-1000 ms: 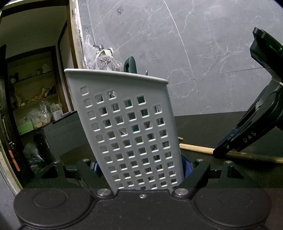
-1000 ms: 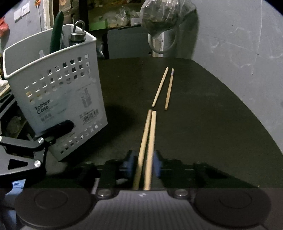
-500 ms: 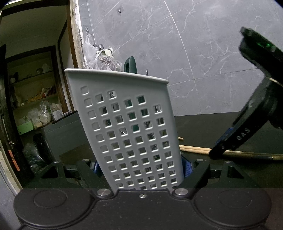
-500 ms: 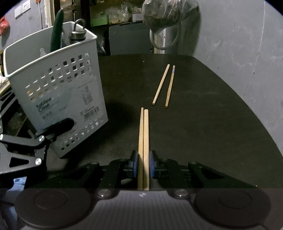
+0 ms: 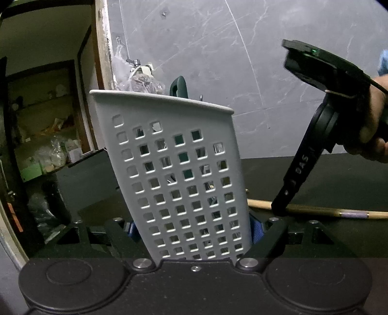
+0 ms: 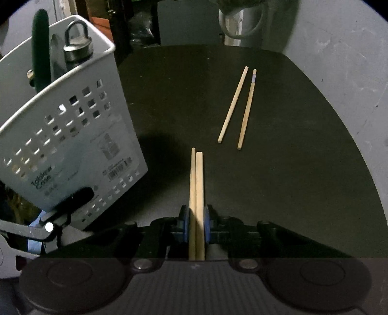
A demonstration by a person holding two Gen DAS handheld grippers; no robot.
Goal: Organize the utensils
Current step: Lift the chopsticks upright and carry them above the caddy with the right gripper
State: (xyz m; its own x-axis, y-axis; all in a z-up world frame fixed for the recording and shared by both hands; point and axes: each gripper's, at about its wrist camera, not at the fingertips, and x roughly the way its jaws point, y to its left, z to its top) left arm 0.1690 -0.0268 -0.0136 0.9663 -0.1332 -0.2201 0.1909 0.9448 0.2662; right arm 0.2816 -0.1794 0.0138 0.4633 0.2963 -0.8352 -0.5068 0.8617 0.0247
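Note:
My left gripper [image 5: 194,230] is shut on the base of a white perforated utensil caddy [image 5: 179,174], which leans tilted; the caddy also shows at the left of the right wrist view [image 6: 72,135]. It holds a green-handled utensil [image 6: 41,48] and a metal one with a ring [image 6: 76,46]. My right gripper [image 6: 196,225] is shut on a pair of wooden chopsticks [image 6: 197,184], lifted above the dark table. In the left wrist view the right gripper [image 5: 281,210] hangs right of the caddy. A second pair of chopsticks [image 6: 238,106] lies on the table further off.
The round dark table [image 6: 303,181] ends at a grey marble wall on the right. A plastic bag hangs at the far edge [image 6: 240,17]. Left of the caddy is a doorway to cluttered shelves [image 5: 48,145].
The right gripper closed on the near pair of chopsticks and lifted them off the table. The left gripper and caddy stayed in place.

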